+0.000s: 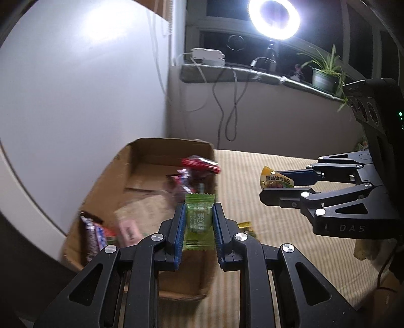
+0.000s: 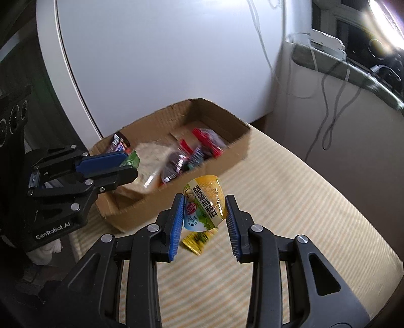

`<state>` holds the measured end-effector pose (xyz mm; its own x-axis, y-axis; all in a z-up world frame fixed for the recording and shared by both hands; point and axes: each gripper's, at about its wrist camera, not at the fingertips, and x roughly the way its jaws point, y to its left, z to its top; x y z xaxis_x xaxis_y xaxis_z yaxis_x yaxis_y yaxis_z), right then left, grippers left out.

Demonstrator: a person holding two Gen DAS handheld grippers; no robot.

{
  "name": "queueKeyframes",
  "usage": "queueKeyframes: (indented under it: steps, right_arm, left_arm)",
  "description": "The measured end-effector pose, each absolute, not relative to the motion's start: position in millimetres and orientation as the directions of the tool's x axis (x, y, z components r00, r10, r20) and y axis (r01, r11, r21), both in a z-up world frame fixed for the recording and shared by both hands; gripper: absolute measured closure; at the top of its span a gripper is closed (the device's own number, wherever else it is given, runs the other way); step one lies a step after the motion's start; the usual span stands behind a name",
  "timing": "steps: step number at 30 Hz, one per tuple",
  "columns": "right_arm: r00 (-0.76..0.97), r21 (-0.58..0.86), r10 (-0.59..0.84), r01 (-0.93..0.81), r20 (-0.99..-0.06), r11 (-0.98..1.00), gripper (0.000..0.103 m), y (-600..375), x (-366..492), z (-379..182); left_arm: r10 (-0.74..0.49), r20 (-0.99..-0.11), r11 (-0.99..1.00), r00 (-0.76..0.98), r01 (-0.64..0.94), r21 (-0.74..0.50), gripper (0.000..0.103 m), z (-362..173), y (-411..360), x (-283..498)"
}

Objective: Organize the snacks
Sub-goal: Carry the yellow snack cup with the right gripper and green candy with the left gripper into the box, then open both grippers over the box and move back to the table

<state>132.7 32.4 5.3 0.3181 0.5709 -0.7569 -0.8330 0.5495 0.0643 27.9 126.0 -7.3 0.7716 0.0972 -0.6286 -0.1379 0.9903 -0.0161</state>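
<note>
My left gripper [image 1: 199,210] is shut on a green candy wrapper [image 1: 199,222], held over the near right edge of the cardboard box [image 1: 106,176]. In the right wrist view that left gripper [image 2: 131,165] hangs over the box's [image 2: 227,118] left end with the green wrapper [image 2: 132,159] sticking out. My right gripper [image 2: 205,201] is shut on a yellow snack cup [image 2: 205,201], above the striped cloth just right of the box. The left wrist view shows the right gripper [image 1: 275,184] and the cup [image 1: 275,180] to the right of the box. Several snack packets [image 2: 192,151] lie inside the box.
A small gold wrapper [image 2: 195,241] lies on the striped table cloth [image 2: 290,201] below the cup; it also shows as the gold wrapper [image 1: 246,227]. A white curved panel [image 1: 75,101] stands behind the box. Cables [image 1: 227,108] hang from a sill with a ring lamp [image 1: 274,17] and a plant [image 1: 324,73].
</note>
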Motion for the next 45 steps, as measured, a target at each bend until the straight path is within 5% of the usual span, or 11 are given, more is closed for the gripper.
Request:
queueKeyframes:
  steps: [29, 37, 45]
  right_arm:
    - [0.253, 0.056, 0.582, -0.886, -0.773, 0.460, 0.061, 133, 136, -8]
    - [0.291, 0.035, 0.590, -0.878, -0.753, 0.477, 0.033, 126, 136, 1]
    - [0.325, 0.027, 0.594, -0.863, -0.736, 0.505, 0.024, 106, 141, 10]
  left_arm:
    - [0.187, -0.633, 0.964, 0.751, -0.263, -0.028, 0.081, -17, 183, 15]
    - [0.219, -0.623, 0.958, 0.751, -0.288, -0.011, 0.056, -14, 182, 12]
    - [0.224, -0.611, 0.959, 0.759, -0.285, -0.002, 0.056, -8, 173, 9]
